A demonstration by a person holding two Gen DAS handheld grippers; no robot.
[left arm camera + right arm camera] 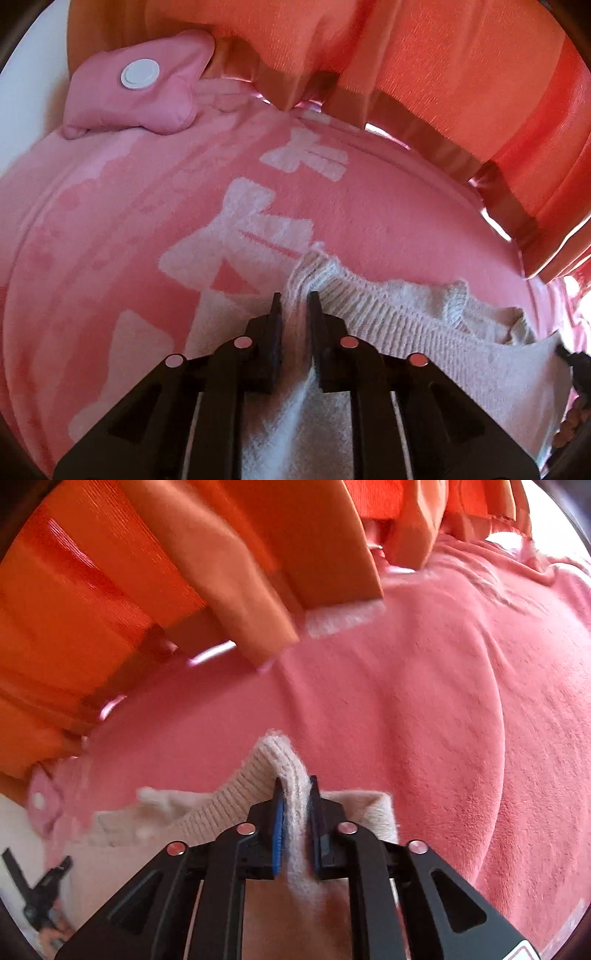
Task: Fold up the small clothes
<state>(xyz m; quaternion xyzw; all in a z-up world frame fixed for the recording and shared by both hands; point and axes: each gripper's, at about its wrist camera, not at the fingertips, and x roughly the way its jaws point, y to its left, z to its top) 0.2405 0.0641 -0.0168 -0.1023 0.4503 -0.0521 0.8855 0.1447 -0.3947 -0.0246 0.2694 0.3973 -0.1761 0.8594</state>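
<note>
Both of your hand-held grippers, left [294,306] and right [296,790], pinch the cream knit garment's [417,332] ribbed edge over the pink blanket [424,709]. You seem mid-fold; next, carry both corners forward evenly.

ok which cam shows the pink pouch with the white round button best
The left wrist view: the pink pouch lies large and sharp at upper left on the pink blanket, its white button plain. The right wrist view shows it only small and blurred at the far left edge.
</note>
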